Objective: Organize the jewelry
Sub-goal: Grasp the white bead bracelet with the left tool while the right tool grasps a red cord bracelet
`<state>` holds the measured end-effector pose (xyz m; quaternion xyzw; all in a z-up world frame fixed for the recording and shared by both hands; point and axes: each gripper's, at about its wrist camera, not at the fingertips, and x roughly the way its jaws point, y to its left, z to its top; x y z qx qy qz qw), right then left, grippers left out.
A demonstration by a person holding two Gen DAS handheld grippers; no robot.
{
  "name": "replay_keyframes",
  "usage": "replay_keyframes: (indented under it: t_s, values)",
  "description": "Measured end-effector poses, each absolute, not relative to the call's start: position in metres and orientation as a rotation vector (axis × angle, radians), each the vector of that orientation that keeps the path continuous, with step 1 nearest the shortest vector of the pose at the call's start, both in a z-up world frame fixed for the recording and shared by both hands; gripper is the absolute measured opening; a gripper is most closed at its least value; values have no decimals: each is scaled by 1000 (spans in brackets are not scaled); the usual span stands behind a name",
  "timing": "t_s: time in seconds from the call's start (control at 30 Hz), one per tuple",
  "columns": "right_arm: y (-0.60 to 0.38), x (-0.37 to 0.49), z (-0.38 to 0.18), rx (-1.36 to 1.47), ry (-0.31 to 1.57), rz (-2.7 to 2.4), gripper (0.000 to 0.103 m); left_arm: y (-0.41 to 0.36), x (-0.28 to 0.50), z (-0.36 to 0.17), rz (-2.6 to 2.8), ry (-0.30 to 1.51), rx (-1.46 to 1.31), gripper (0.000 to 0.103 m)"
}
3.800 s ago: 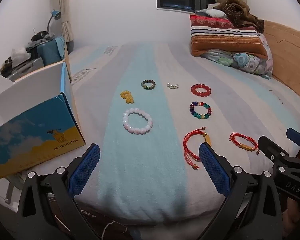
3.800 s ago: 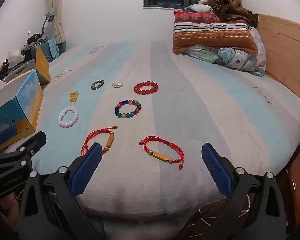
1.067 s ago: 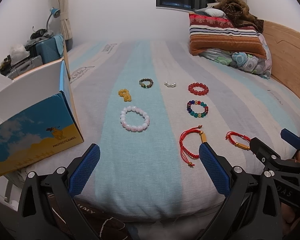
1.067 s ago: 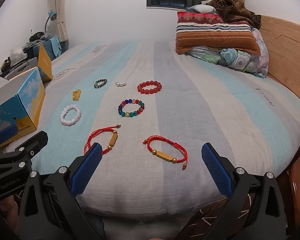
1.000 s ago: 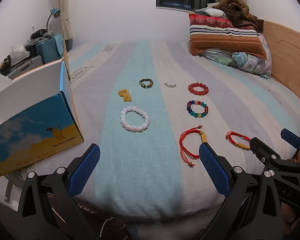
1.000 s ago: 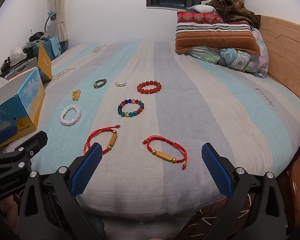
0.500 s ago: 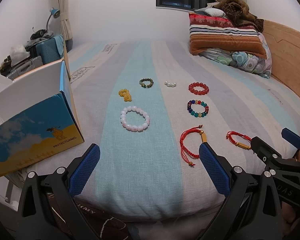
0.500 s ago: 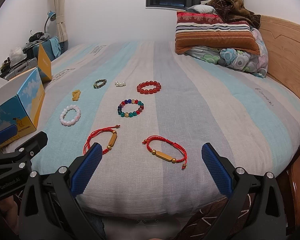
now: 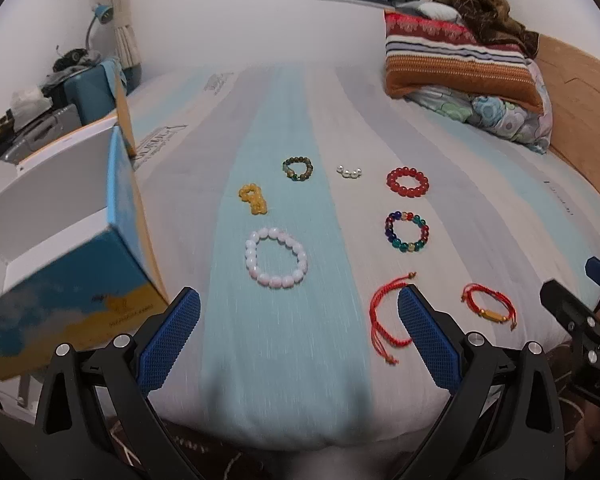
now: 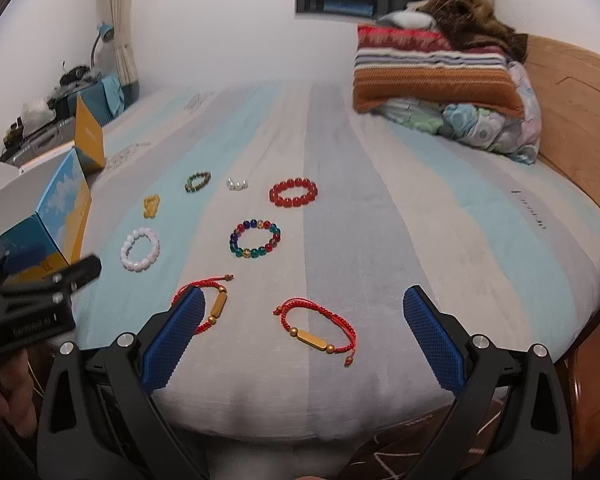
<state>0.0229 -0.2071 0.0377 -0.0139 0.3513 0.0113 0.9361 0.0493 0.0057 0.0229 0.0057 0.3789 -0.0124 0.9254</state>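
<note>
Several bracelets lie on the striped bedsheet (image 9: 284, 340). A white bead bracelet (image 9: 276, 257), a yellow one (image 9: 253, 199), a dark green-brown one (image 9: 298, 169), small pearls (image 9: 349, 171), a red bead bracelet (image 9: 407, 182) and a multicolour one (image 9: 406, 232) sit apart. Nearest are two red cord bracelets with gold bars (image 10: 204, 308) (image 10: 318, 328). My left gripper (image 9: 298, 340) is open above the bed's near edge, its right finger over one cord bracelet (image 9: 386, 320). My right gripper (image 10: 304, 336) is open, straddling the other cord bracelet.
An open blue and yellow cardboard box (image 9: 60, 248) stands at the bed's left edge. Stacked pillows and a blanket (image 9: 460, 60) lie at the far right by a wooden headboard (image 9: 580, 88). Clutter and a lamp (image 9: 100, 16) sit far left.
Both grippers have moved forward over the bed's near edge, so the cord bracelets now lie between or under the fingers. The jewelry itself has not moved.
</note>
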Motion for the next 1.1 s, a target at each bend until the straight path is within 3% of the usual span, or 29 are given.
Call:
replay_keyframes:
  t_s: [0.43,0.93,1.1]
  values:
    - [-219,108,-24,7,1126,113,95,-7,138,4,-50,991,23,97]
    - [-227,124,-67,76,1245,163,92,16,190,-59,-3,1160,-32,96]
    - [-229,123,-67,63,1237,137,81,19,195,-67,5,1187,-26,93]
